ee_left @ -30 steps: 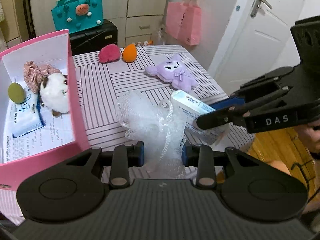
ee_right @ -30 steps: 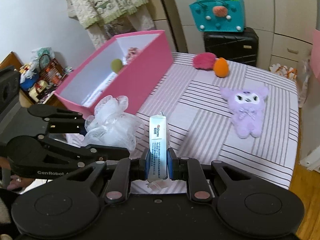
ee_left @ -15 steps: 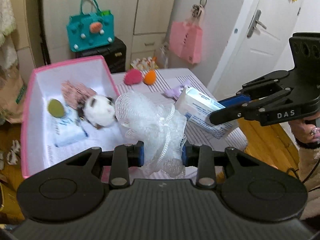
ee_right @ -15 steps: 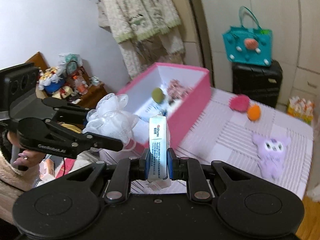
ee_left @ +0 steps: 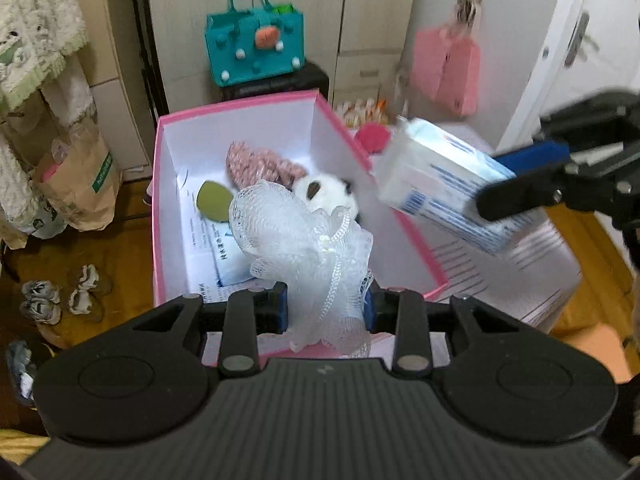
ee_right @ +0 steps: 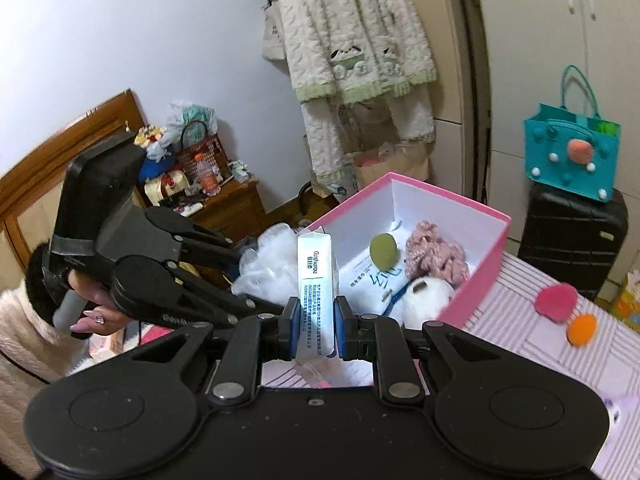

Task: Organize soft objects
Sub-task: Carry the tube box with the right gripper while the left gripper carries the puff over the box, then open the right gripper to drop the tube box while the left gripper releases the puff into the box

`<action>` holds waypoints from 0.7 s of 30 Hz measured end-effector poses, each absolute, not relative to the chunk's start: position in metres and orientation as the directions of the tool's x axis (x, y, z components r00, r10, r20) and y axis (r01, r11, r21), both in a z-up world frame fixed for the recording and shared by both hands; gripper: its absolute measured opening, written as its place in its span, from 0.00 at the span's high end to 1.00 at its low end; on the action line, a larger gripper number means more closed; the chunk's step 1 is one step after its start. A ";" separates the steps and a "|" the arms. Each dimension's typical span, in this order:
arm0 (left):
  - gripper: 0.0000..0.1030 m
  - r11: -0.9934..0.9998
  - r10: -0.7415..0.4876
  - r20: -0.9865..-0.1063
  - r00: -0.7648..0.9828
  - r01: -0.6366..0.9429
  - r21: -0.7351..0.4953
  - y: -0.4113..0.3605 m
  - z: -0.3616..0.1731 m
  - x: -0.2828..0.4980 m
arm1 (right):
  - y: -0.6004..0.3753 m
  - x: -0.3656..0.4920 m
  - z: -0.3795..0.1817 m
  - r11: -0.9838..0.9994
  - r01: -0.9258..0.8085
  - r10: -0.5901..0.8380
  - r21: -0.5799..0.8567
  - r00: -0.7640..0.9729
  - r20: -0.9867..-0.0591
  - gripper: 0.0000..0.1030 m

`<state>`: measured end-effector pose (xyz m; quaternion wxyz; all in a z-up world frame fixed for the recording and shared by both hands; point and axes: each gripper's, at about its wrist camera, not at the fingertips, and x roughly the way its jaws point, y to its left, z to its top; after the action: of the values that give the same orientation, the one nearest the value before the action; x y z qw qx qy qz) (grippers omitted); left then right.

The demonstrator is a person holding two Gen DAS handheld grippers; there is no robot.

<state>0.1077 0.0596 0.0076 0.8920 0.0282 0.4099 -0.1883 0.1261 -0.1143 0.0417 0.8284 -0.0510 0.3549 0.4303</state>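
Observation:
My left gripper [ee_left: 325, 309] is shut on a white mesh bath puff [ee_left: 304, 240] and holds it over the near end of the pink box [ee_left: 404, 236]. My right gripper [ee_right: 317, 326] is shut on a white tissue pack [ee_right: 317, 280], held above the box's right wall; the pack also shows in the left wrist view [ee_left: 444, 184]. The box holds a panda plush [ee_left: 326, 192], a pink knitted item [ee_left: 260, 162], a green sponge [ee_left: 214, 202] and a flat tissue pack [ee_left: 224, 256].
A red puff [ee_right: 557, 300] and an orange sponge [ee_right: 582, 329] lie on the striped table [ee_right: 520, 344]. A purple plush [ee_right: 622, 406] is at its right edge. A teal bag [ee_left: 254, 50] sits on a black suitcase [ee_right: 572, 236] behind.
Both grippers have lifted off the table and swung left with their loads. The puff now hangs over the box and the tissue pack is at its right wall.

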 end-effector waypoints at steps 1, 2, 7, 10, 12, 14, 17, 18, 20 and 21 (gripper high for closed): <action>0.67 0.925 -0.306 -0.756 0.579 0.368 -0.093 0.060 0.005 0.113 | -0.107 0.132 0.039 0.622 -0.755 0.671 0.208 0.375 -0.640 0.80; 0.66 0.924 -0.297 -0.769 0.567 0.374 -0.081 0.060 0.002 0.119 | -0.101 0.137 0.036 0.621 -0.758 0.664 0.200 0.373 -0.648 0.80; 0.67 0.920 -0.148 -0.782 0.605 0.375 0.116 0.048 -0.025 0.146 | -0.075 0.162 0.016 0.616 -0.779 0.623 0.118 0.390 -0.678 0.80; 0.66 0.911 -0.168 -0.798 0.579 0.400 0.098 0.046 -0.040 0.160 | -0.066 0.173 0.006 0.609 -0.788 0.603 0.094 0.382 -0.701 0.80; 0.66 0.909 -0.186 -0.813 0.552 0.411 0.071 0.049 -0.047 0.168 | -0.063 0.178 -0.001 0.601 -0.795 0.584 0.080 0.369 -0.723 0.80; 0.65 0.903 -0.177 -0.827 0.534 0.421 0.079 0.051 -0.050 0.172 | -0.058 0.182 -0.008 0.589 -0.805 0.566 0.073 0.347 -0.748 0.80; 0.65 0.891 -0.174 -0.872 0.457 0.450 0.059 0.053 -0.053 0.181 | -0.050 0.183 -0.017 0.569 -0.820 0.542 0.060 0.319 -0.778 0.80; 0.64 0.880 -0.183 -0.887 0.425 0.473 0.046 0.054 -0.052 0.184 | -0.047 0.183 -0.021 0.560 -0.827 0.533 0.053 0.310 -0.787 0.80; 0.63 0.866 -0.182 -0.903 0.390 0.499 0.041 0.055 -0.052 0.186 | -0.041 0.185 -0.025 0.546 -0.836 0.525 0.053 0.292 -0.799 0.83; 0.62 0.857 -0.173 -0.907 0.384 0.513 0.054 0.054 -0.052 0.186 | -0.039 0.186 -0.026 0.541 -0.839 0.523 0.055 0.284 -0.804 0.85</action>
<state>0.1860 0.0537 -0.0518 0.8153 0.1654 0.5135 -0.2103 0.1859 -0.0393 -0.0264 0.7772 -0.1942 0.4076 0.4382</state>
